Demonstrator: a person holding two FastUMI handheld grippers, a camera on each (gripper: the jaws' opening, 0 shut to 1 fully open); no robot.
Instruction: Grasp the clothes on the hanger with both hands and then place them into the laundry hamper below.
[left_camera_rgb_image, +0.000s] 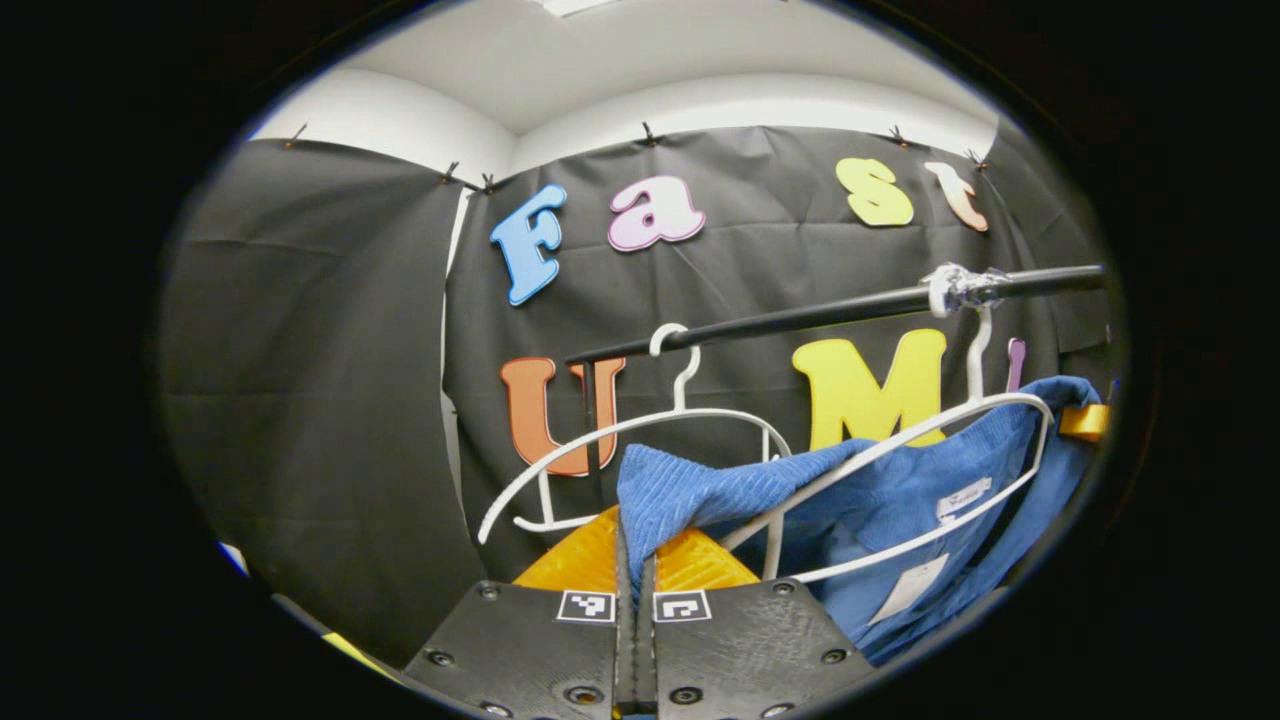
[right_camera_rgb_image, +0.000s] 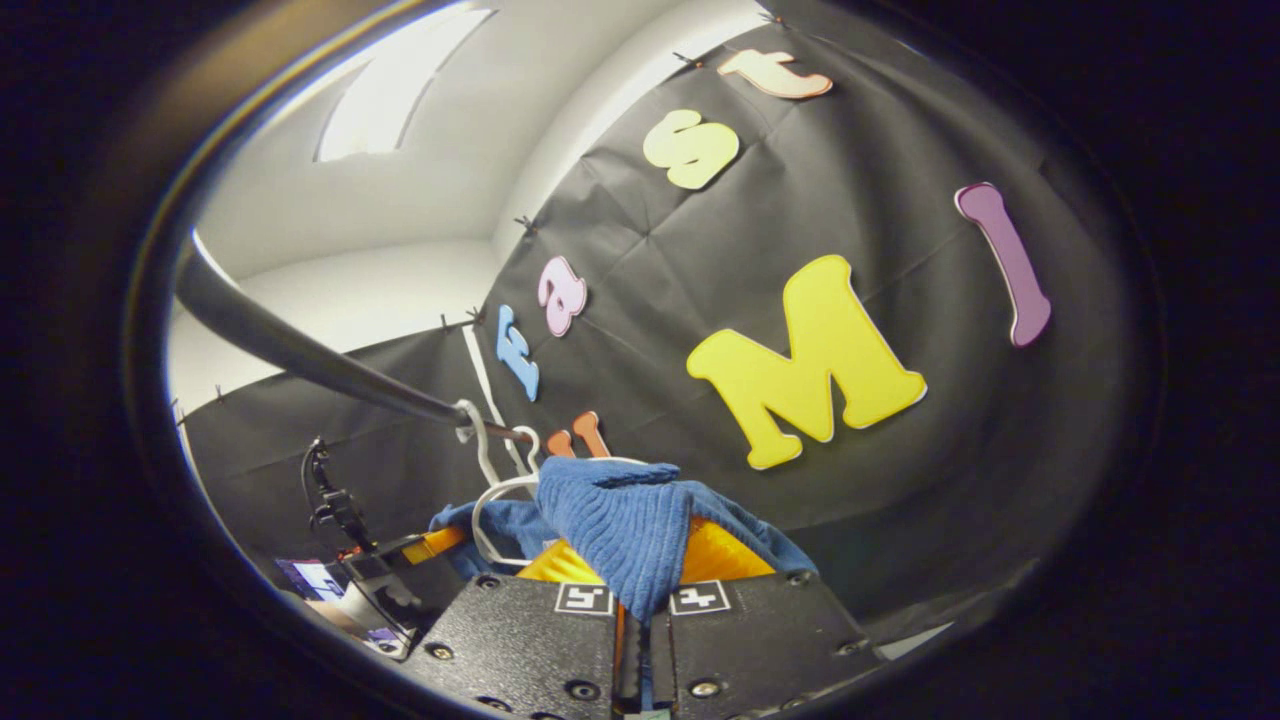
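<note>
A blue ribbed garment hangs partly off a white hanger on a black rail, a white tag showing at its neck. One bunched fold is lifted up, clear of the hanger's shoulder.

A ribbed blue garment with a white neck label is seen draped on a white hanger, a second white hanger beside it on a black rail, and what may be a pale paper tag below.
</note>
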